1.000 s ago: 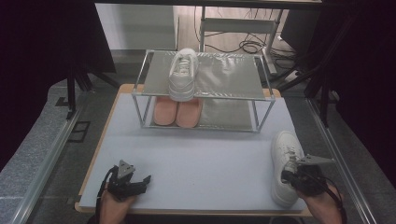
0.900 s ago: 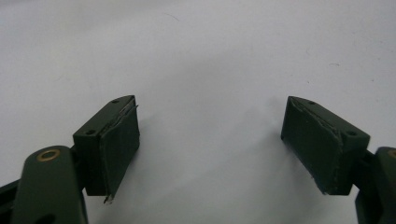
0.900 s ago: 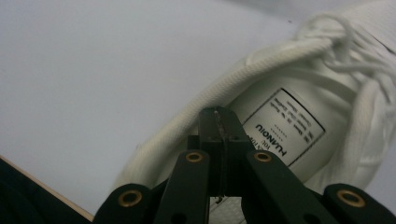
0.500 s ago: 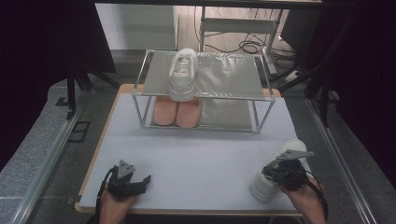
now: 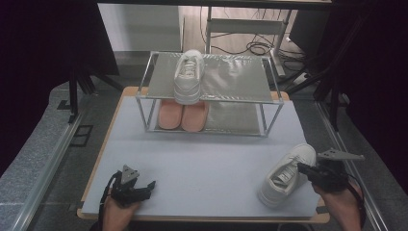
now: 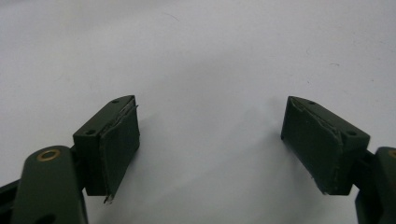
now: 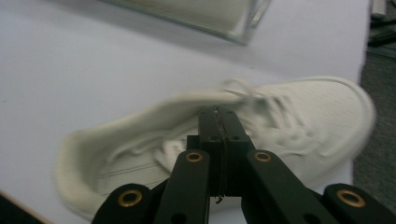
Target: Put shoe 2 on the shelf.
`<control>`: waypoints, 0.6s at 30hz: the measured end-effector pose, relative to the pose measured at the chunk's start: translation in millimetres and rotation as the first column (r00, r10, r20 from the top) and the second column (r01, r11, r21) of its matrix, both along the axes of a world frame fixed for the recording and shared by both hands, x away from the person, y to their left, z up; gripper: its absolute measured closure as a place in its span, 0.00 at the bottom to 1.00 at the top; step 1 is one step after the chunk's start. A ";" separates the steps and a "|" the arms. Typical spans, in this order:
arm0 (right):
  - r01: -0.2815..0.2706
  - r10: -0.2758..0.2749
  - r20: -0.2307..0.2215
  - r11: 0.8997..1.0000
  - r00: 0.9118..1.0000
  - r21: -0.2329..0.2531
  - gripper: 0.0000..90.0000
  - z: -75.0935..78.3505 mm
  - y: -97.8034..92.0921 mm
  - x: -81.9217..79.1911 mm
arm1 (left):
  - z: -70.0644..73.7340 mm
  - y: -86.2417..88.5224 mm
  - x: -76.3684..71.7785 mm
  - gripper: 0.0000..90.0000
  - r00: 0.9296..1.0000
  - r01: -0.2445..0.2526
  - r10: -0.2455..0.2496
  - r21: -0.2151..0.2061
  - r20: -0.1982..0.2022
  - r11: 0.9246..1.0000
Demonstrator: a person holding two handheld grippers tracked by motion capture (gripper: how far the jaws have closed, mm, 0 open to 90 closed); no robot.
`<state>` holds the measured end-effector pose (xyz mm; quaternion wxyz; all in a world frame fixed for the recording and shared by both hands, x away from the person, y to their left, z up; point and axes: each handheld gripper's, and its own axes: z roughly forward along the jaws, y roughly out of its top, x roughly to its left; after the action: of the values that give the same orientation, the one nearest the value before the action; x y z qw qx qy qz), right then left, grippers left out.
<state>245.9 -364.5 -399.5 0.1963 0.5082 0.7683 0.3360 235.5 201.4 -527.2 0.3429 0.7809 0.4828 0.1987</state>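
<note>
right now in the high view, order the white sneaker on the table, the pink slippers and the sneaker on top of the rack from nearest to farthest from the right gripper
1. White sneaker on the table, at the right gripper.
2. Pink slippers, lower shelf, left part.
3. Sneaker on top of the rack, upper shelf, farthest back.

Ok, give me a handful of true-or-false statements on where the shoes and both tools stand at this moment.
1. The right tool is shut on the white sneaker. True.
2. The left tool holds a shoe. False: its jaws stand wide apart over the bare table.
3. Another white sneaker sits on the top shelf of the rack. True.
4. The pink slippers lie on the table in front of the rack. False: they sit on the rack's lower shelf.
5. The gripped sneaker is by the table's left edge. False: it is near the right front corner.
</note>
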 end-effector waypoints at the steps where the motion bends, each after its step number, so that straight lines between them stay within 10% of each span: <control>1: 0.017 -0.017 -0.002 1.000 1.000 -0.004 1.00 -2.0 -5.2 0.9 | 0.0 0.0 0.0 0.21 1.000 0.000 0.000 0.000 0.000 1.000; 18: 0.187 -0.189 -0.040 0.982 0.981 -0.040 1.00 -57.9 -51.7 25.6 | 0.0 0.0 0.2 0.21 1.000 -0.001 0.001 0.000 0.000 1.000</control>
<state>271.5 -416.3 -457.4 0.2194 0.5820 0.7270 0.2909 235.7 201.4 -527.2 0.3426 0.7808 0.4832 0.1988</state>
